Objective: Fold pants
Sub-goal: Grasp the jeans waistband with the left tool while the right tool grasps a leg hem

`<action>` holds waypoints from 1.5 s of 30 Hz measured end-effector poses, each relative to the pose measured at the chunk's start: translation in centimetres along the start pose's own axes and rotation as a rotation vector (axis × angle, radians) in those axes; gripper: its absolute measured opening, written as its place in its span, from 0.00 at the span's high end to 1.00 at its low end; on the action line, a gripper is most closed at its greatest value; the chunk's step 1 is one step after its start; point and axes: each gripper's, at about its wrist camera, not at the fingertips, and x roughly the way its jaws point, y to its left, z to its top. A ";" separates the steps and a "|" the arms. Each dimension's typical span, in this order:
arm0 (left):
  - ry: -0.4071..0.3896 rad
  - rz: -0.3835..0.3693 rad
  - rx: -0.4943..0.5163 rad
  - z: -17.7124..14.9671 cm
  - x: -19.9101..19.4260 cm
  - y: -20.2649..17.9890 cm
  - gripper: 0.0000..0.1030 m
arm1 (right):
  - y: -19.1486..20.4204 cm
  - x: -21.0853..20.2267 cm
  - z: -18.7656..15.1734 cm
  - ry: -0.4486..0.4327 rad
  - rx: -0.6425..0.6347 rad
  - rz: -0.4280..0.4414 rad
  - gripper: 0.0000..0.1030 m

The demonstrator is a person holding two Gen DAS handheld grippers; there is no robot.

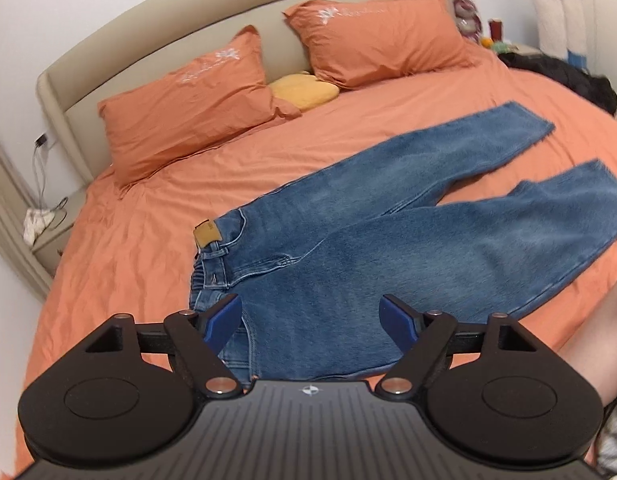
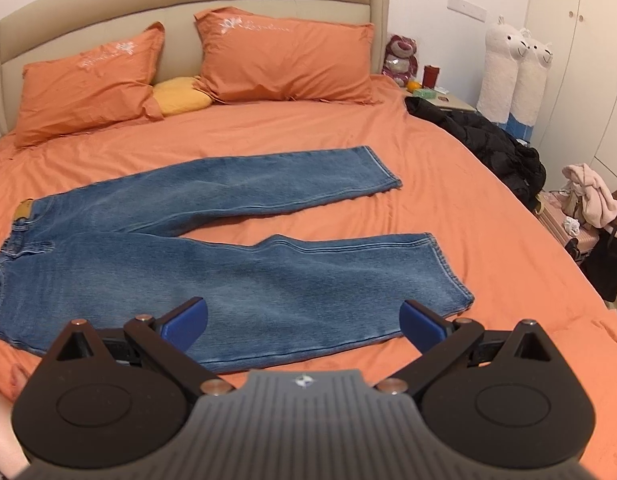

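Observation:
Blue jeans (image 1: 388, 232) lie flat on the orange bed, waist to the left, both legs spread apart toward the right. They also show in the right wrist view (image 2: 212, 276). A tan leather patch (image 1: 207, 234) marks the waistband. My left gripper (image 1: 311, 320) is open and empty, above the waist and hip end nearest me. My right gripper (image 2: 304, 320) is open and empty, above the near leg, short of its hem (image 2: 448, 268).
Two orange pillows (image 2: 284, 60) and a yellow cushion (image 2: 182, 96) lie at the headboard. A black jacket (image 2: 488, 140) lies on the bed's right edge. Nightstand clutter, plush toys (image 2: 512, 76) and bags stand to the right. A person's leg (image 1: 596, 340) is at the near right.

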 end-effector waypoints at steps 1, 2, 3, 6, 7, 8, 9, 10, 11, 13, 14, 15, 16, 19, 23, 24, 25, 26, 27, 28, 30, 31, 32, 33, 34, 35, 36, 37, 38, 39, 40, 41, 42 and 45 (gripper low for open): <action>0.003 -0.012 0.019 0.1 0.4 0.2 0.13 | -0.3 0.5 0.2 -0.002 -0.009 -0.008 0.05; 0.008 -0.025 0.039 0.3 0.9 0.4 0.14 | -0.7 1.2 0.5 -0.003 -0.024 -0.014 0.06; 0.018 -0.038 0.063 0.4 1.5 0.7 0.15 | -1.1 1.9 0.8 0.001 -0.040 -0.016 0.08; 0.061 -0.066 0.133 1.0 3.6 1.8 0.19 | -2.8 4.4 1.9 0.028 -0.078 -0.010 0.21; 0.074 -0.078 0.155 1.1 4.3 2.2 0.19 | -3.4 5.4 2.3 0.044 -0.090 -0.004 0.23; 0.090 -0.092 0.180 1.1 5.0 2.5 0.19 | -4.0 6.3 2.7 0.056 -0.104 0.012 0.27; 0.109 -0.107 0.212 1.2 5.8 2.9 0.19 | -4.7 7.3 3.0 0.065 -0.120 0.030 0.33; 0.122 -0.124 0.243 1.1 6.5 3.1 0.19 | -5.4 8.3 3.2 0.071 -0.134 0.045 0.35; 0.136 -0.138 0.280 1.0 7.3 3.3 0.19 | -5.9 9.4 3.5 0.082 -0.159 0.046 0.36; 0.170 -0.150 0.369 0.6 9.0 3.4 0.19 | -6.6 12.0 3.8 0.115 -0.245 0.044 0.45; 0.186 -0.151 0.418 0.3 9.9 3.4 0.19 | -7.0 13.4 3.8 0.138 -0.296 0.037 0.55; 0.213 -0.161 0.460 -0.1 10.9 3.3 0.19 | -7.4 14.8 3.6 0.165 -0.344 0.030 0.62; 0.253 -0.177 0.502 -0.5 11.9 3.2 0.19 | -7.7 16.2 3.5 0.195 -0.384 0.028 0.64; 0.364 -0.209 0.621 -1.5 14.6 2.7 0.19 | -9.3 19.6 3.0 0.286 -0.411 0.051 0.64; 0.497 -0.222 0.783 -3.7 18.0 0.9 0.16 | -9.9 22.6 1.8 0.356 -0.514 0.061 0.65; 0.528 -0.212 0.815 -4.3 18.9 0.3 0.16 | -10.0 23.0 1.5 0.369 -0.531 0.069 0.65; 0.551 -0.206 0.843 -5.0 19.7 -0.3 0.16 | -10.1 23.3 1.2 0.380 -0.548 0.073 0.65; 0.570 -0.203 0.870 -5.6 20.5 -0.8 0.16 | -10.1 23.5 1.0 0.388 -0.562 0.069 0.65; 0.589 -0.204 0.897 -6.2 21.1 -1.4 0.16 | -10.2 23.8 0.8 0.392 -0.572 0.062 0.65; 0.603 -0.204 0.931 -6.8 21.7 -1.9 0.16 | -10.4 24.1 0.8 0.399 -0.573 0.054 0.65; 0.629 -0.172 1.007 -8.3 22.8 -2.8 0.16 | -10.9 24.7 0.8 0.417 -0.563 0.044 0.65; 0.647 -0.148 1.035 -8.9 23.3 -3.1 0.16 | -11.2 24.9 0.8 0.424 -0.561 0.040 0.65; 0.657 -0.122 1.055 -9.5 23.9 -3.3 0.16 | -11.4 25.1 0.8 0.432 -0.559 0.037 0.64; 0.662 -0.104 1.064 -10.0 24.3 -3.4 0.16 | -11.6 25.3 0.7 0.441 -0.558 0.034 0.64; 0.662 -0.091 1.066 -10.3 24.5 -3.5 0.17 | -11.8 25.4 0.8 0.450 -0.558 0.035 0.64; 0.649 -0.083 1.062 -10.4 24.5 -3.4 0.20 | -11.9 25.5 0.7 0.457 -0.560 0.044 0.64; 0.633 -0.078 1.054 -10.5 24.4 -3.3 0.29 | -11.9 25.4 0.6 0.461 -0.567 0.055 0.64; 0.618 -0.074 1.040 -10.3 24.2 -3.1 0.37 | -11.9 25.4 0.5 0.464 -0.577 0.064 0.64; 0.604 -0.070 1.018 -10.1 23.9 -2.7 0.46 | -12.0 25.4 0.4 0.468 -0.590 0.068 0.63; 0.594 -0.076 0.988 -9.7 23.5 -2.4 0.58 | -11.9 25.4 0.1 0.469 -0.603 0.071 0.63; 0.581 -0.084 0.959 -9.3 23.1 -2.0 0.63 | -12.0 25.5 0.1 0.472 -0.613 0.075 0.63; 0.562 -0.081 0.934 -8.9 22.6 -1.7 0.69 | -12.0 25.7 0.0 0.476 -0.618 0.080 0.63; 0.544 -0.075 0.910 -8.5 22.2 -1.4 0.72 | -12.0 25.8 -0.1 0.480 -0.621 0.087 0.63; 0.485 -0.057 0.814 -7.2 21.0 -0.5 0.75 | -11.8 25.9 -0.2 0.483 -0.640 0.127 0.62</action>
